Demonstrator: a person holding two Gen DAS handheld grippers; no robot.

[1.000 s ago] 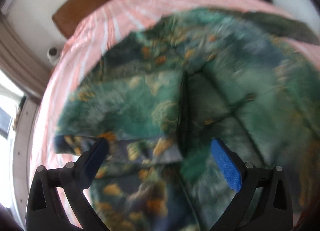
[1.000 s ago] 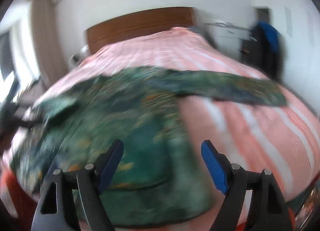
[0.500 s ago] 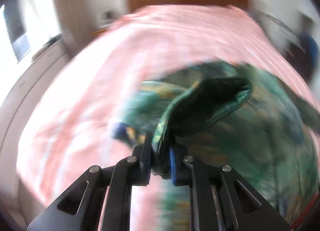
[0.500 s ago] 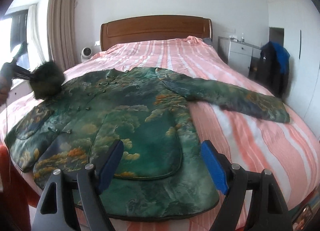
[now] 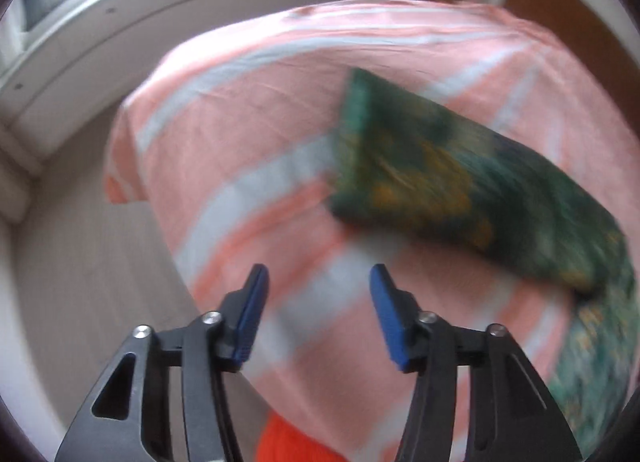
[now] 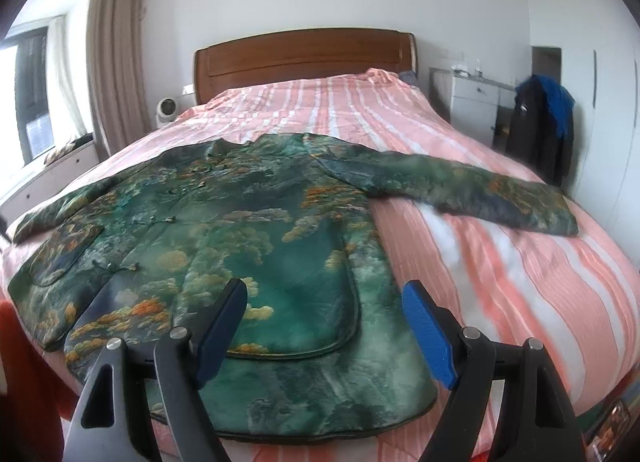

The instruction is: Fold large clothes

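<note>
A large green jacket [image 6: 248,230] with orange cloud and tree print lies spread front up on the pink striped bed [image 6: 520,286]. Its right sleeve [image 6: 460,186] stretches out flat toward the right. Its left sleeve [image 5: 452,186] lies stretched out on the bed in the blurred left wrist view. My left gripper [image 5: 318,314] is open and empty above the bed's corner, short of the sleeve end. My right gripper [image 6: 326,326] is open and empty over the jacket's hem.
A wooden headboard [image 6: 304,58] stands at the far end. A white cabinet [image 6: 472,102] and a dark coat on a chair [image 6: 540,130] stand to the right. A window bench [image 5: 120,22] runs beside the bed on the left. Something orange [image 5: 292,442] is below the bed's edge.
My left gripper let go of the left sleeve it was shut on and opened; the sleeve now lies flat on the bed. The right gripper has stayed open over the hem.
</note>
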